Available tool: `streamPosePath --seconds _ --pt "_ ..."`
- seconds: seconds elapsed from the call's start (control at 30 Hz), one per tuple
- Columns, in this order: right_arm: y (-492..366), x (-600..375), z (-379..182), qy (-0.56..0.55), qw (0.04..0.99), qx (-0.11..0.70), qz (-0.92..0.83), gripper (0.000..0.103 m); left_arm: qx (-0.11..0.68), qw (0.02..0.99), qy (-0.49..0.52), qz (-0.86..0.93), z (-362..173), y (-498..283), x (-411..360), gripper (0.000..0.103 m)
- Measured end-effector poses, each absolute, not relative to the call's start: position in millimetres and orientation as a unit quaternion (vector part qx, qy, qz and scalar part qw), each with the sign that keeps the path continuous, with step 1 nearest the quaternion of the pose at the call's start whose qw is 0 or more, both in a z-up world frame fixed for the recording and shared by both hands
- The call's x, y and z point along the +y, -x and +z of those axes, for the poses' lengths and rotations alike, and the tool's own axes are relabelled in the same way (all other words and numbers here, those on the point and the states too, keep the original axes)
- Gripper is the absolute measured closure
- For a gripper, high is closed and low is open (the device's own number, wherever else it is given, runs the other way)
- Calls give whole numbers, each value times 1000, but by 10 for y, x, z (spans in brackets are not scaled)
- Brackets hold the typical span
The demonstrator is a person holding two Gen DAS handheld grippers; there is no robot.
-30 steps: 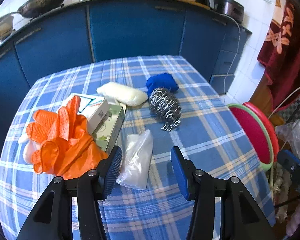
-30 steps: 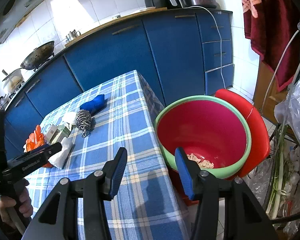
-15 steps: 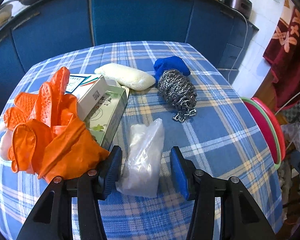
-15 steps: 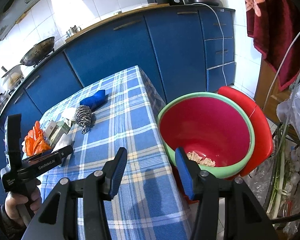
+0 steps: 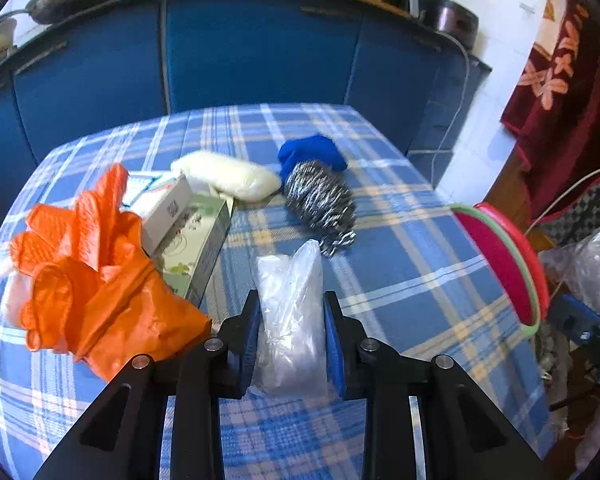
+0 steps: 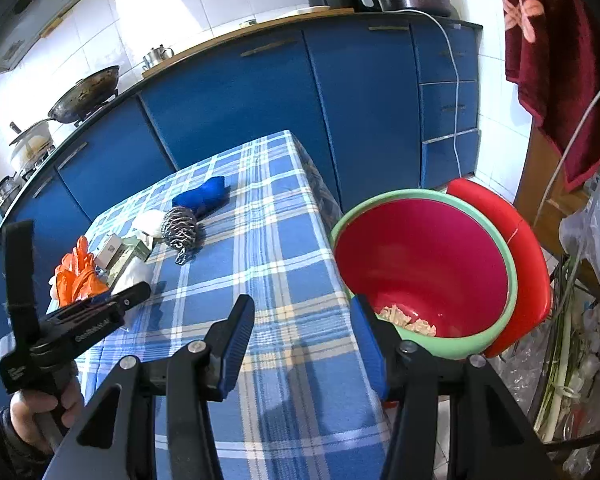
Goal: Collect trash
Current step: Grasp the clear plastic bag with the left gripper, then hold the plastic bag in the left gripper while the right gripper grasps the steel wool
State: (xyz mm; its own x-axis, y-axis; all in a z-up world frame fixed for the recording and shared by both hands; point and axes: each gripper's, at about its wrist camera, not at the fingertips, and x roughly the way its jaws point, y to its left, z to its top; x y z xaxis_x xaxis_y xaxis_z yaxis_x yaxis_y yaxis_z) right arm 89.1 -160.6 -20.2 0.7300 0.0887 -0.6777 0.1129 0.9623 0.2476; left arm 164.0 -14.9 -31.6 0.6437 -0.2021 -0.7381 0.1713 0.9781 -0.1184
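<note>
A crumpled clear plastic bag (image 5: 296, 272) lies on the blue checked tablecloth (image 5: 400, 280). My left gripper (image 5: 292, 304) straddles its near end and its jaws are closing, both blue pads pressing the bag's sides. The right wrist view shows that left gripper (image 6: 140, 290) at the far left, held by a hand, over the bag (image 6: 134, 276). My right gripper (image 6: 303, 308) stands open with nothing between its fingers, above the table's right edge. Beside it is a red basin with a green rim (image 6: 400, 194), with a few pale scraps (image 6: 404, 318) in its bottom.
Left of the bag lie orange rubber gloves (image 5: 92, 272) and two small boxes (image 5: 192, 236). Behind it are a white pouch (image 5: 228, 176), a steel scourer (image 5: 320, 204) and a blue cloth (image 5: 312, 152). The basin rests on a red stool (image 6: 528, 264); blue cabinets (image 6: 260, 100) stand behind.
The left gripper moved forward over the plastic bag and its jaws have closed in onto the bag's sides. The right gripper has stayed open in place.
</note>
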Motion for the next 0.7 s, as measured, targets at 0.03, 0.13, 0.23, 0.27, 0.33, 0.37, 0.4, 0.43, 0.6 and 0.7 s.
streamPosePath --seconds 0.03,0.13,0.23,0.27,0.33,0.37,0.4,0.43,0.6,0.7 --pt "-899 -1589 -187 -135 920 367 -5 50 406 908 20 -104 -286 -1633 -144 73" --pt "-921 -1539 -148 -129 922 364 0 50 395 912 28 -104 -168 -1600 -96 73" --pt "-950 -1471 -109 -123 924 361 8 50 383 917 33 -101 -56 -1556 -27 73" --pt "-967 -1440 -92 -121 925 361 12 50 379 919 34 -100 -13 -1542 0 73" --pt "-1012 -1376 -57 -118 926 359 19 50 372 923 35 -95 52 -1527 52 73" --pt "-1037 -1345 -42 -117 926 358 22 50 368 925 36 -91 89 -1522 89 73" --pt "-1063 -1311 -27 -115 927 357 25 50 366 926 37 -88 111 -1516 117 73" --pt "-1091 -1276 -13 -113 927 356 28 50 362 928 39 -83 148 -1515 160 73" --pt "-1255 -1076 51 -103 929 352 43 46 350 934 42 -57 264 -1550 368 73" --pt "-1363 -943 70 -99 929 352 52 42 349 935 48 -41 289 -1590 507 73"
